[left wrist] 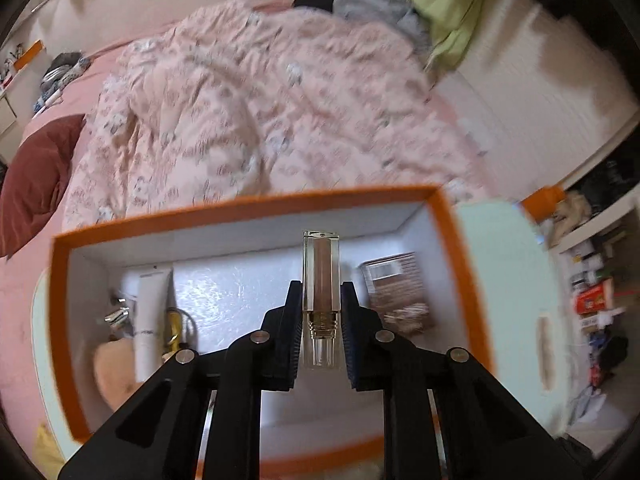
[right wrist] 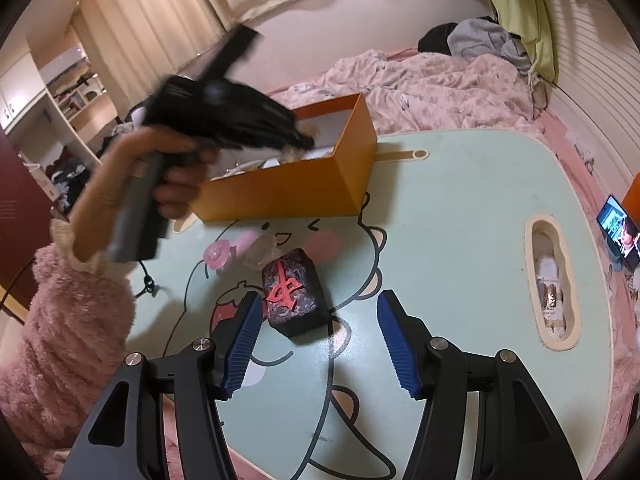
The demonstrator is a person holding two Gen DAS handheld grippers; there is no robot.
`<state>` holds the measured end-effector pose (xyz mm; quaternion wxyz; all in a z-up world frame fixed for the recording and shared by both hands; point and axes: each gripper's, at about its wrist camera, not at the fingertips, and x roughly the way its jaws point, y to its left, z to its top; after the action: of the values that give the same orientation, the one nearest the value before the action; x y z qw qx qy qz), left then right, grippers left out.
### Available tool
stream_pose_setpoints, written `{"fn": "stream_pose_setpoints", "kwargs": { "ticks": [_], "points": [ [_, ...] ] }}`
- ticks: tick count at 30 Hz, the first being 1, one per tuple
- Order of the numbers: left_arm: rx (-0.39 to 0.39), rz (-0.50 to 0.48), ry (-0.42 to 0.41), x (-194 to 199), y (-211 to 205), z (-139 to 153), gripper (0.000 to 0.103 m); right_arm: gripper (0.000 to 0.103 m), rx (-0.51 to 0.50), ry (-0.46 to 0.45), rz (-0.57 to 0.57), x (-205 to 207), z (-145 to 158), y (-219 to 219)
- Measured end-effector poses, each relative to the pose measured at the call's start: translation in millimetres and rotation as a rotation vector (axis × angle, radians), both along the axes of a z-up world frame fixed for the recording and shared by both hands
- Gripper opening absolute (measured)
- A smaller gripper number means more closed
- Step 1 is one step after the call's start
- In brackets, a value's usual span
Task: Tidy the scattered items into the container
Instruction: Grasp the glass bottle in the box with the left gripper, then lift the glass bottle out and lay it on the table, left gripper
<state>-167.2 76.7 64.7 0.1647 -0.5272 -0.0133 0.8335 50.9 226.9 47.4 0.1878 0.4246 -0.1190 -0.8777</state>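
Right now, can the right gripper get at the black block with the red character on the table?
Probably yes. The right gripper has its jaws open, and the black block with the red character lies on the pale green table just ahead of them, with nothing between.

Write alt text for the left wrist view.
The left gripper clamps a clear lip gloss tube above an open orange box holding a white tube and other small items; a rumpled pink quilt lies beyond.

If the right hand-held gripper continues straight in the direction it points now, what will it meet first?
Most likely the black mahjong-style block: it lies on the table just ahead of the open right hand-held gripper, slightly toward its left finger. Depth is unclear, so a finger may touch first.
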Motion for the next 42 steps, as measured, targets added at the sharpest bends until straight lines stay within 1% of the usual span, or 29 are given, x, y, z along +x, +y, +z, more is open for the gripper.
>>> {"fn": "stream_pose_setpoints", "kwargs": {
  "ticks": [3,5,7,10,12,14,17,19,21,24,28,31,33,35,37,40,41,42],
  "points": [
    [0.118,-0.009,0.063,23,-15,35,0.019,0.059,0.002,-0.003,0.006,0,-1,-2],
    [0.174,-0.004,0.112,44,-30,56,0.019,0.059,0.002,-0.003,0.011,1,-1,-3],
    [0.203,-0.001,0.156,65,-43,72,0.019,0.059,0.003,-0.001,0.013,1,-1,-5],
    [0.230,-0.030,0.191,100,-62,80,0.019,0.059,0.008,-0.001,0.017,0,0,-8],
    [0.203,-0.042,0.193,122,-70,72,0.019,0.059,0.012,-0.003,0.022,0,0,-11],
    [0.185,-0.043,0.174,142,-75,57,0.019,0.059,0.017,-0.005,0.028,0,0,-14],
    [0.196,-0.062,0.123,169,-78,31,0.019,0.059,0.027,-0.010,0.029,-2,0,-19],
    [0.208,-0.083,0.114,184,-78,17,0.019,0.059,0.030,-0.014,0.027,-4,0,-20],
    [0.197,-0.092,0.107,195,-77,4,0.019,0.059,0.030,-0.022,0.029,-7,-1,-20],
    [0.165,-0.087,0.100,202,-71,-12,0.019,0.059,0.042,-0.042,0.031,-12,-2,-19],
    [0.200,-0.084,0.076,197,-69,-26,0.019,0.059,0.054,-0.030,0.029,-23,15,-16],
    [0.234,-0.065,0.097,196,-72,-27,0.019,0.059,0.060,-0.007,0.042,-41,42,-14],
    [0.239,-0.056,0.127,198,-75,-26,0.036,0.059,0.075,-0.023,0.063,-64,60,-19],
    [0.242,-0.058,0.167,201,-75,-22,0.038,0.059,0.108,-0.055,0.084,-89,68,-29],
    [0.245,-0.057,0.206,204,-77,-18,0.038,0.059,0.138,-0.117,0.108,-117,69,-42],
    [0.262,-0.006,0.279,205,-87,-15,0.038,0.059,0.183,-0.252,0.154,-159,55,-64],
    [0.267,0.019,0.308,205,-93,-15,0.039,0.059,0.219,-0.306,0.155,-174,46,-72],
    [0.272,0.045,0.337,204,-98,-15,0.045,0.059,0.255,-0.340,0.145,-187,39,-77]
  ]
}}
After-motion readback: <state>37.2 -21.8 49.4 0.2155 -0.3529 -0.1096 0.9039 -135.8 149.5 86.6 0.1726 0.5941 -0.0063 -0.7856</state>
